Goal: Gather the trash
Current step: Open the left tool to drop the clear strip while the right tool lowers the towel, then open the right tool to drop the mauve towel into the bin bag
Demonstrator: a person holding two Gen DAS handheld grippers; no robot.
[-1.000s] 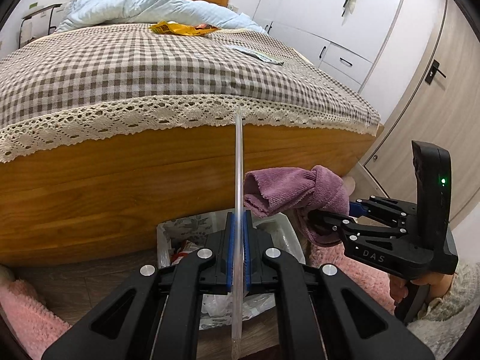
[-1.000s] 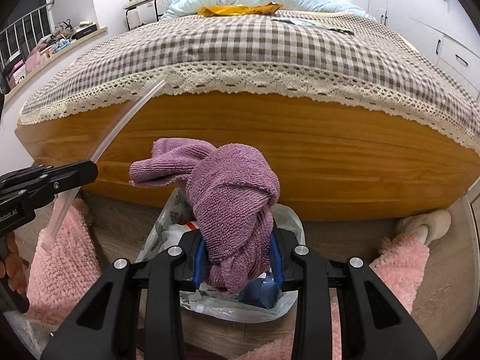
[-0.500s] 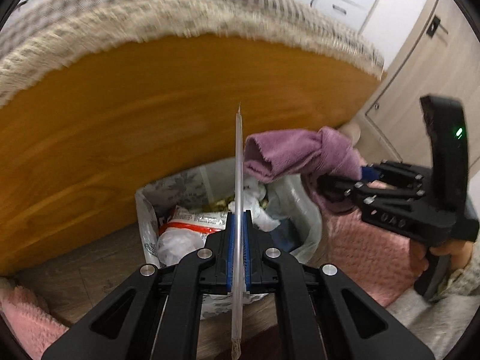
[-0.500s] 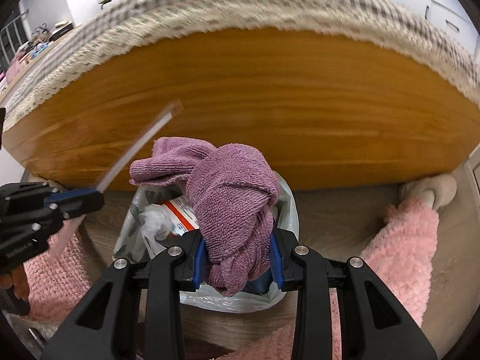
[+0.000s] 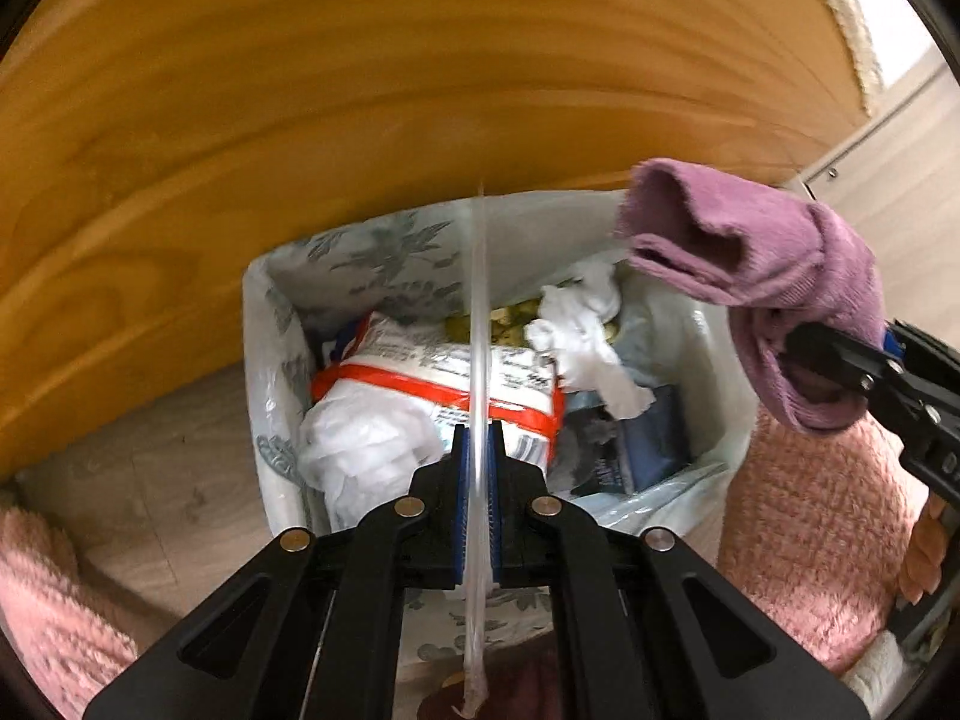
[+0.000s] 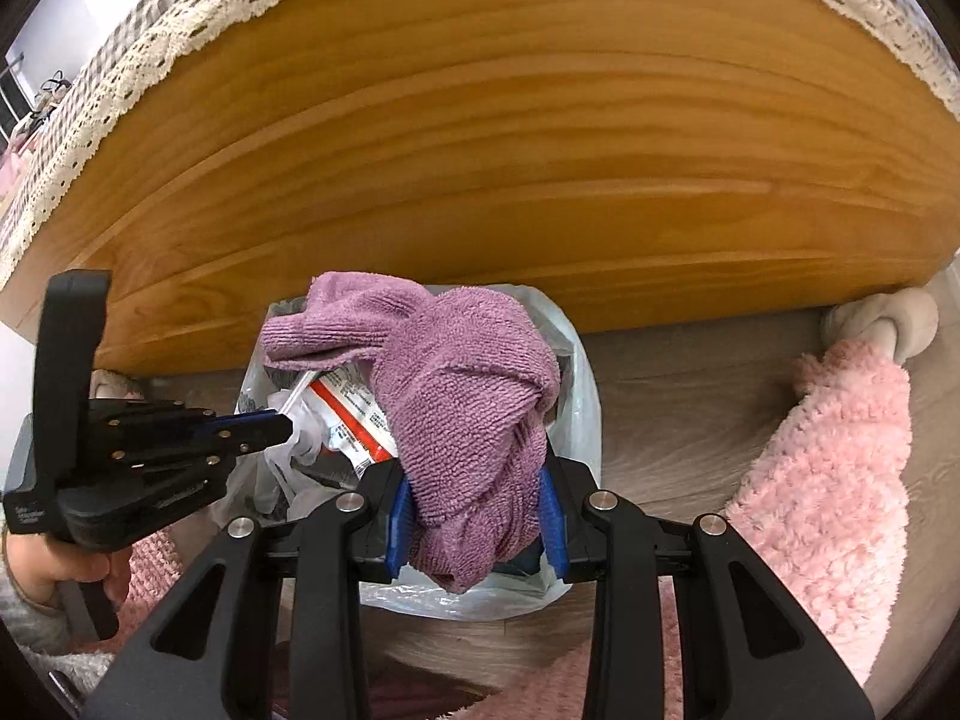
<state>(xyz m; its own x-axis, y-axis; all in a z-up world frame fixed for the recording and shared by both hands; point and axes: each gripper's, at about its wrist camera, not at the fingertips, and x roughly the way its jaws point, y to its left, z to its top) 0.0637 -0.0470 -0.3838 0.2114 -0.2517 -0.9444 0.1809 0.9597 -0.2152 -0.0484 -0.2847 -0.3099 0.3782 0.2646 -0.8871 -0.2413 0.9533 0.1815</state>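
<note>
A trash bin lined with a patterned plastic bag [image 5: 282, 324] stands on the floor against the wooden bed frame, holding wrappers and crumpled tissue [image 5: 588, 330]. My left gripper [image 5: 478, 438] is shut on a thin clear plastic strip [image 5: 478, 300] that points down over the bin's contents. My right gripper [image 6: 474, 504] is shut on a bunched purple cloth [image 6: 468, 396], hanging above the bin bag [image 6: 576, 372]. In the left wrist view the purple cloth [image 5: 768, 264] and right gripper sit over the bin's right rim. The left gripper [image 6: 282, 429] shows at left in the right wrist view.
The wooden bed frame [image 6: 510, 150] rises right behind the bin, with a lace-edged checked cover [image 6: 120, 60] above. Pink fluffy slippers or rug [image 6: 828, 468] lie on the wood floor to the right, and pink fluff [image 5: 48, 612] to the left.
Both grippers have dropped and tilted down toward the bin. The bed top has left the left wrist view; the bin's contents now fill it. The strip and the cloth stay held.
</note>
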